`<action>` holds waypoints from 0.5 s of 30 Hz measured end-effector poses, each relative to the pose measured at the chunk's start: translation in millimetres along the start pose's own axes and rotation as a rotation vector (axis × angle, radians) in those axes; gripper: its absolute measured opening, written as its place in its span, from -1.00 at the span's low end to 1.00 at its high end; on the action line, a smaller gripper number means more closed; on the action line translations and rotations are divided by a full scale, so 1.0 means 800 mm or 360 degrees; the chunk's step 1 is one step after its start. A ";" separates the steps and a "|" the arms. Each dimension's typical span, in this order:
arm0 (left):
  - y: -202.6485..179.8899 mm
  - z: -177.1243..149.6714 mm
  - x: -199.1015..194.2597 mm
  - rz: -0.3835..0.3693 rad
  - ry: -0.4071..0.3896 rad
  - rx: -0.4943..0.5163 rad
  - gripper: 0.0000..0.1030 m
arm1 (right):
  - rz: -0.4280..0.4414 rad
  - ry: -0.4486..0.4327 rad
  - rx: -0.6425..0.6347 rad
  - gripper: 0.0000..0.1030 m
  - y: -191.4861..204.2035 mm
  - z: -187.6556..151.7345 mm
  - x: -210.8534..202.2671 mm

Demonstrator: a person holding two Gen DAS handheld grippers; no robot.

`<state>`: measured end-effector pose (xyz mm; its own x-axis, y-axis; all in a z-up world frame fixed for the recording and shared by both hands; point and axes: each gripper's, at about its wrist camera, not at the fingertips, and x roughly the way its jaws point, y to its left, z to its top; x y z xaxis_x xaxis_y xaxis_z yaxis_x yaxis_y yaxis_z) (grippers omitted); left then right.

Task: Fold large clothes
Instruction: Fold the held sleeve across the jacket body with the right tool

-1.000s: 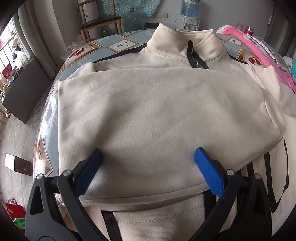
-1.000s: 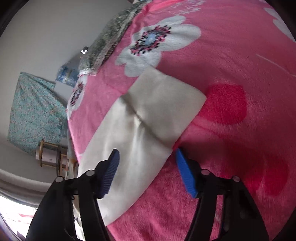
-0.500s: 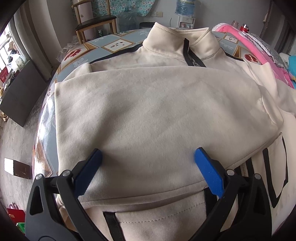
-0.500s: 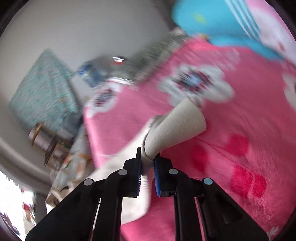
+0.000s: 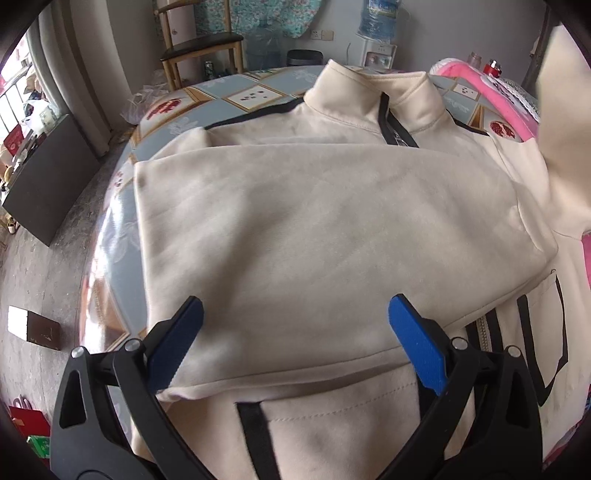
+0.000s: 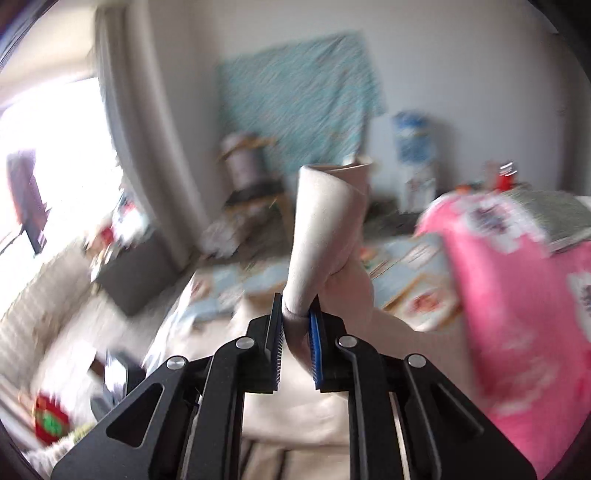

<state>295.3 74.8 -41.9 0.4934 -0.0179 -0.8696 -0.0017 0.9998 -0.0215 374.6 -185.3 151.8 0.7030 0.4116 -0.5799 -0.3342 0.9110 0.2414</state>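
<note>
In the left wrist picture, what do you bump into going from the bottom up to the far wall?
Left tool → cream jacket → its collar → patterned tablecloth → wooden chair → flowery cloth on the wall.

1. A cream jacket (image 5: 332,229) with black trim along its zip and pocket edges.
2. The tablecloth (image 5: 255,94) under it is pale grey-blue with tan-framed white squares and dark red fruit prints.
3. A bright pink blanket (image 6: 517,332) carries white flowers with dark centres.
4. The left gripper (image 5: 295,336) has a black frame and blue pads; the right gripper (image 6: 297,332) has the same colours.
5. The cream sleeve (image 6: 321,229) looks slightly pinker in the blurred right view.
6. A turquoise speckled cloth (image 6: 295,99) hangs on a white wall.
7. A chair (image 5: 201,46) has a black seat and light wood legs.
</note>
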 end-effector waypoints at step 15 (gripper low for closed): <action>0.002 0.028 -0.046 -0.0325 -0.0153 -0.0050 0.88 | 0.0030 0.0562 0.0149 0.26 -0.005 -0.179 0.074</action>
<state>297.0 77.1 1.2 0.5671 -0.2173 -0.7945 0.0807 0.9746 -0.2090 327.3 -168.4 5.0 0.4318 0.4096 -0.8036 -0.2745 0.9084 0.3155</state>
